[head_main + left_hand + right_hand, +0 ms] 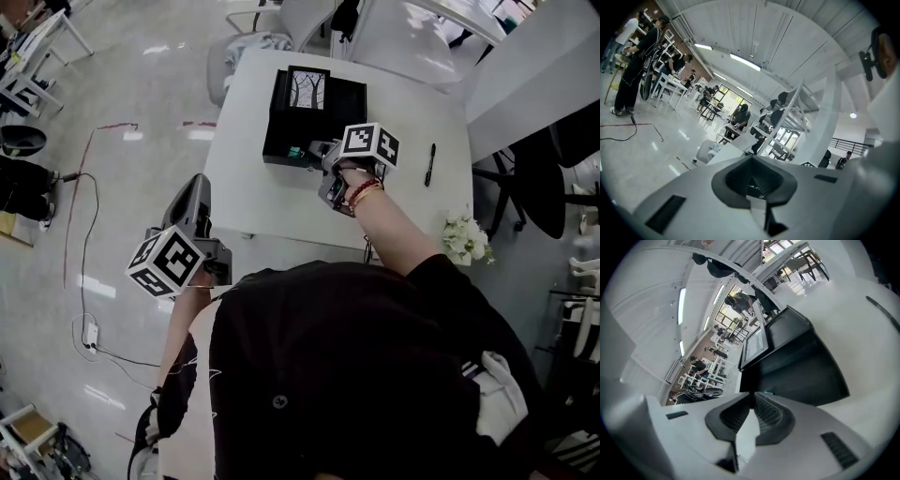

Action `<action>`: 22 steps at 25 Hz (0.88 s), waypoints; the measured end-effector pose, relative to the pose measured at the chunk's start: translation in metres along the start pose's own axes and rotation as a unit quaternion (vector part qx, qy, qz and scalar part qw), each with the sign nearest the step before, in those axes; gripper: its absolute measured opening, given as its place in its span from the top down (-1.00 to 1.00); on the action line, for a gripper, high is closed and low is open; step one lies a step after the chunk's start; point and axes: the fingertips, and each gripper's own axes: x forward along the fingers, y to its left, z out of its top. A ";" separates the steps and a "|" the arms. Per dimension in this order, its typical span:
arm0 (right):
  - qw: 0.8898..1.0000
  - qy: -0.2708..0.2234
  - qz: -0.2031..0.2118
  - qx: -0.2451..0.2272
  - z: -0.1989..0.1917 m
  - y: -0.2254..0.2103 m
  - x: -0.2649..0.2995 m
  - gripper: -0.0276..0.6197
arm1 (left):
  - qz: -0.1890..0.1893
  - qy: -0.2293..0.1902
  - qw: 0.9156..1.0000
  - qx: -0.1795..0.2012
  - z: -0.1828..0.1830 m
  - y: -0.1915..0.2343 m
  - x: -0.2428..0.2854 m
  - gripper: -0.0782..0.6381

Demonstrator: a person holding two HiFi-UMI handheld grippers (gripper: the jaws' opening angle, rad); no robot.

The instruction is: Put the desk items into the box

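Note:
A black box [323, 122] stands open on the white table [403, 202], with a framed picture [307, 91] leaning inside it. A small teal item [294, 151] shows at the box's near edge. My right gripper [321, 152] hovers just in front of that edge, its jaws shut with nothing seen between them. In the right gripper view the box [797, 366] and picture [754, 345] fill the space beyond my right gripper [753, 395]. My left gripper [197, 185] hangs off the table's left side, shut and empty; in its own view my left gripper [752, 159] faces the room.
A black pen [430, 164] lies right of the box. White flowers [466, 240] sit at the table's near right corner. A chair [246, 49] stands behind the table, and cables [86, 234] trail on the floor at the left.

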 end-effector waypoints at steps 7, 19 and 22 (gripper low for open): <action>0.998 -0.030 0.063 0.003 0.003 0.018 -0.066 0.91 | -0.020 0.019 1.000 0.011 -0.035 -0.059 0.010 0.75; 0.950 -0.122 0.189 -0.218 0.000 0.074 -0.181 0.91 | -0.006 0.023 0.999 0.039 -0.080 -0.129 -0.005 0.75; 0.937 -0.145 0.171 -0.268 0.000 0.069 -0.197 0.91 | 0.001 0.019 0.999 0.041 -0.088 -0.139 -0.014 0.75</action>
